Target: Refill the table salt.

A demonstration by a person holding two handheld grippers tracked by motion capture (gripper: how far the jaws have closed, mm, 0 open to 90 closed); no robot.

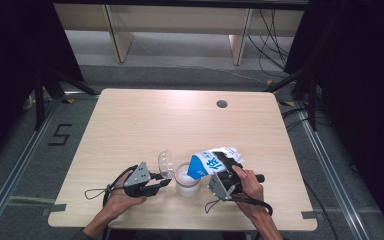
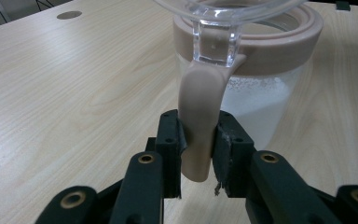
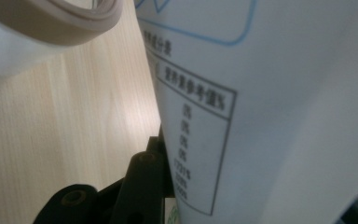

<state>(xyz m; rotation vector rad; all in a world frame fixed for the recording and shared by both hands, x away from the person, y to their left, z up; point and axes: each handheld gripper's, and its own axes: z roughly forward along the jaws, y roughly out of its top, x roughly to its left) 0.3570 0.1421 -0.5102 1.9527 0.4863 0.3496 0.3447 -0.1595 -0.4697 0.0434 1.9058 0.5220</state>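
Note:
A clear cup (image 1: 187, 181) with a beige rim (image 2: 261, 44) holds something white (image 2: 256, 105) and stands near the table's front edge. Its clear lid (image 1: 166, 164) is flipped open to the left. My left gripper (image 1: 162, 181) is shut on the cup's beige handle (image 2: 198, 135), pinched between both pads. My right gripper (image 1: 229, 169) is shut on a white and blue carton (image 1: 215, 162), tilted with its blue top down over the cup's mouth. In the right gripper view the carton's printed side (image 3: 261, 116) hides one jaw, and one black finger (image 3: 142, 179) presses its left edge.
The light wooden table (image 1: 145, 120) has a round hole (image 1: 222, 104) at its back right. Beyond it stand wooden furniture legs (image 1: 122, 40), with cables on the floor at the right (image 1: 275, 45). A "5" mark (image 1: 60, 134) sits on the floor at the left.

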